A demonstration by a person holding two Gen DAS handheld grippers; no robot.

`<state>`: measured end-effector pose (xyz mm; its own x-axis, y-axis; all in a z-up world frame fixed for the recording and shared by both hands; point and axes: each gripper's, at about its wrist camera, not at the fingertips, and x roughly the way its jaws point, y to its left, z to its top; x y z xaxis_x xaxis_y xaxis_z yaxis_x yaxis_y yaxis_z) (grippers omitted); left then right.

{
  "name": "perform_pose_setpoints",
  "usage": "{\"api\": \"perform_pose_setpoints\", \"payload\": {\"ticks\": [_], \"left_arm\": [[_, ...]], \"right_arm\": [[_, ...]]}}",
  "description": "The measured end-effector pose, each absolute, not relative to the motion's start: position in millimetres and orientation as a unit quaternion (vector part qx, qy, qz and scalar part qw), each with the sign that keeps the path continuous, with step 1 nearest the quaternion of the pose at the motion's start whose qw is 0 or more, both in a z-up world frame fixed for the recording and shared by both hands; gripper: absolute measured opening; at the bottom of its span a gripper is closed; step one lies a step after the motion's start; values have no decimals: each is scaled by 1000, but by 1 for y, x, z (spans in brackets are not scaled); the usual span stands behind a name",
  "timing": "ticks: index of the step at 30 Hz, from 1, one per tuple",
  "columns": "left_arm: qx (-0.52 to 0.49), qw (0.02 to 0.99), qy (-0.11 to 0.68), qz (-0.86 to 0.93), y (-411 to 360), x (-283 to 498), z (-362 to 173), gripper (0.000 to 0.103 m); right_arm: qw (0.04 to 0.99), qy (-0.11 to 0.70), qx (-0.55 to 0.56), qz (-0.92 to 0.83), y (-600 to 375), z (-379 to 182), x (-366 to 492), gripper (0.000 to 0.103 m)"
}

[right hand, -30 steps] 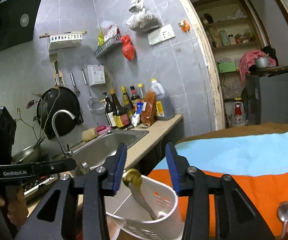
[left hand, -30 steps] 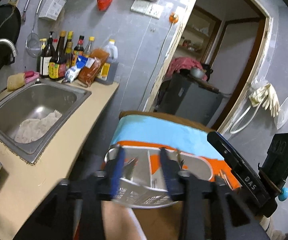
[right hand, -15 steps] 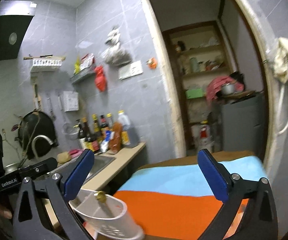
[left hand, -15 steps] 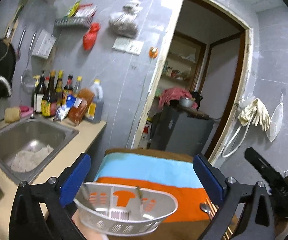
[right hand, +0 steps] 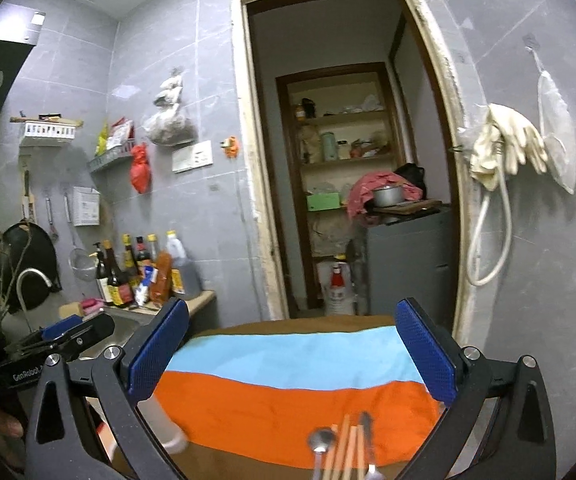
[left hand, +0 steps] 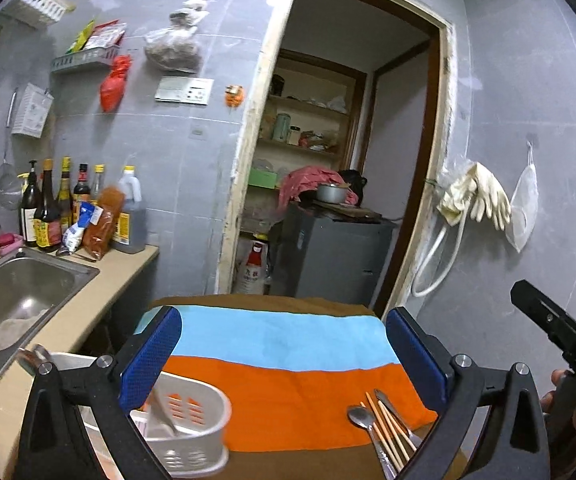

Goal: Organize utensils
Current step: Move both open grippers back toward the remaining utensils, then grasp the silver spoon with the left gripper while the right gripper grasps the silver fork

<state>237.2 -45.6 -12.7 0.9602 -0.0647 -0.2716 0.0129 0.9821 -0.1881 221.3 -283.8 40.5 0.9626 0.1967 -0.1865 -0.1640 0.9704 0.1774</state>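
A white slotted utensil caddy (left hand: pixel 183 428) stands at the table's near left corner, with a metal utensil handle (left hand: pixel 159 408) leaning inside it. A spoon (left hand: pixel 362 418), orange chopsticks (left hand: pixel 388 428) and other cutlery lie bunched on the orange and blue cloth (left hand: pixel 288 384) at the near right. My left gripper (left hand: pixel 283 356) hangs open above the cloth, holding nothing. My right gripper (right hand: pixel 292 352) is open too, and below it lie the spoon (right hand: pixel 320 440) and chopsticks (right hand: pixel 346 452). The caddy (right hand: pixel 163 424) shows blurred behind its left finger. Each gripper appears at the edge of the other's view.
Left of the table runs a counter with a steel sink (left hand: pixel 19 292) and a row of sauce bottles (left hand: pixel 67 208). Beyond the table an open doorway holds a grey cabinet (left hand: pixel 328 252) and shelves. Rubber gloves (left hand: pixel 476 196) and a hose hang on the right wall.
Both grippers went from narrow around the caddy's rim to fully wide. They rose and drew back, leaving the caddy on the table at the lower left. The cutlery pile came into view.
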Motion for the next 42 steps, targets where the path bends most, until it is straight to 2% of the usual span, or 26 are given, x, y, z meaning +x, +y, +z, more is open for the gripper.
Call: {"api": "perform_pose_setpoints", "payload": {"ticks": [6, 14, 19, 22, 24, 25, 26, 27, 28, 30, 31, 33, 34, 36, 41, 42], "left_arm": [[-81, 985, 154, -9, -79, 249, -30, 103], [-72, 972, 223, -14, -111, 276, -68, 103], [-103, 954, 279, -30, -119, 301, -97, 103], [-118, 943, 308, -36, -123, 313, -115, 103], [-118, 937, 326, -36, -127, 319, -126, 103], [-117, 935, 333, -36, -129, 322, -130, 103], [-117, 932, 340, -38, -131, 324, -135, 102], [-118, 929, 347, -40, -133, 327, -139, 102], [-118, 927, 353, -41, -135, 329, -142, 102], [-122, 922, 363, -48, -138, 332, -148, 102], [-124, 920, 367, -51, -139, 333, -151, 100], [-135, 912, 383, -65, -141, 338, -159, 87], [-139, 908, 390, -69, -142, 339, -161, 85], [-145, 899, 404, -84, -145, 343, -171, 72], [-137, 884, 434, -107, -157, 352, -185, 51], [-135, 880, 441, -112, -159, 354, -188, 47]], "right_arm": [[984, 123, 100, 84, -323, 17, 239, 101], [973, 178, 106, 100, -358, -33, 273, 101], [961, 234, 107, 105, -374, -72, 298, 100], [951, 268, 111, 111, -381, -96, 311, 89], [944, 290, 110, 117, -383, -112, 319, 76], [941, 296, 111, 121, -383, -118, 321, 74], [936, 306, 114, 128, -384, -126, 325, 68], [934, 312, 116, 132, -384, -132, 327, 56], [930, 320, 116, 137, -383, -139, 329, 51], [925, 333, 114, 143, -381, -149, 334, 49], [922, 338, 117, 150, -380, -155, 336, 48], [917, 344, 121, 158, -379, -163, 338, 44], [915, 348, 122, 161, -380, -167, 339, 43], [912, 354, 124, 164, -382, -173, 341, 43], [905, 365, 130, 174, -383, -185, 343, 42], [904, 368, 129, 176, -382, -187, 343, 37]]}}
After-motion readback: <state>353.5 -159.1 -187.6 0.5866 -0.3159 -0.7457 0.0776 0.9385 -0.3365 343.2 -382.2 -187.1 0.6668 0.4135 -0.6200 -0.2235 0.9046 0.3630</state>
